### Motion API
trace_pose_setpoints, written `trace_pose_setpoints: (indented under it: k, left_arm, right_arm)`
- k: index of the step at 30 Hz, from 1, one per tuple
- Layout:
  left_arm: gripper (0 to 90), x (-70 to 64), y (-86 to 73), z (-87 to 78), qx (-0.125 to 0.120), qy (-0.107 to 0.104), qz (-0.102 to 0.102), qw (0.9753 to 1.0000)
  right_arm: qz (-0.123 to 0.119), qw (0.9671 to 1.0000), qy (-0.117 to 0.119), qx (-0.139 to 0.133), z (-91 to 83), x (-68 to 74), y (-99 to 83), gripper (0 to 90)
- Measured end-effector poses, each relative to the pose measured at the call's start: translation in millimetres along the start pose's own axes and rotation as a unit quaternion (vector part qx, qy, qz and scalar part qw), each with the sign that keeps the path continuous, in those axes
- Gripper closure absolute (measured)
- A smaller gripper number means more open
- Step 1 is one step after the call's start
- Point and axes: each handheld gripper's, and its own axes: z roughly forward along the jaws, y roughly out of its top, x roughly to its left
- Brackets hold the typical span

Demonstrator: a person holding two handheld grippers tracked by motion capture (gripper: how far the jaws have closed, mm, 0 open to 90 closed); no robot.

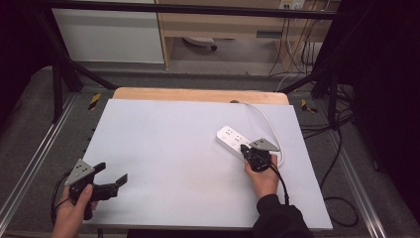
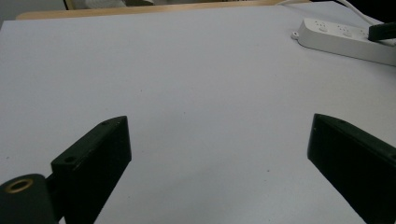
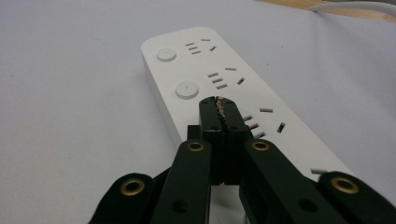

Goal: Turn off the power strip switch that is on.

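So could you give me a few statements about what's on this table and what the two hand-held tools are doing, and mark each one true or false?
1. The power strip lies on the right half of the table. True.
2. The left gripper has its jaws shut. False: they stand wide apart over bare table.
3. The right gripper has its jaws closed together, tips over the strip's top face. True.
4. A plug sits in one of the strip's sockets. False: the sockets that show are all empty.
5. The strip has round buttons beside its sockets. True.
6. The left gripper touches the strip. False: it is far off, near the table's front left corner.
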Motion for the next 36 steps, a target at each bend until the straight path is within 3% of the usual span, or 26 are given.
trace_pose_setpoints:
  k: [13, 36]
  left_arm:
    - [6.2, 0.7, -0.1, 0.1, 0.001, -0.001, -0.001, 1.0000]
    - [6.2, 0.8, -0.5, 0.7, 0.003, 0.000, -0.003, 1.0000]
  right_arm:
    - [0.013, 0.9999, 0.009, -0.002, 0.1, -2.5, -0.5, 90.0]
    - [0.014, 0.9998, 0.011, -0.011, -0.2, -2.7, 0.6, 90.0]
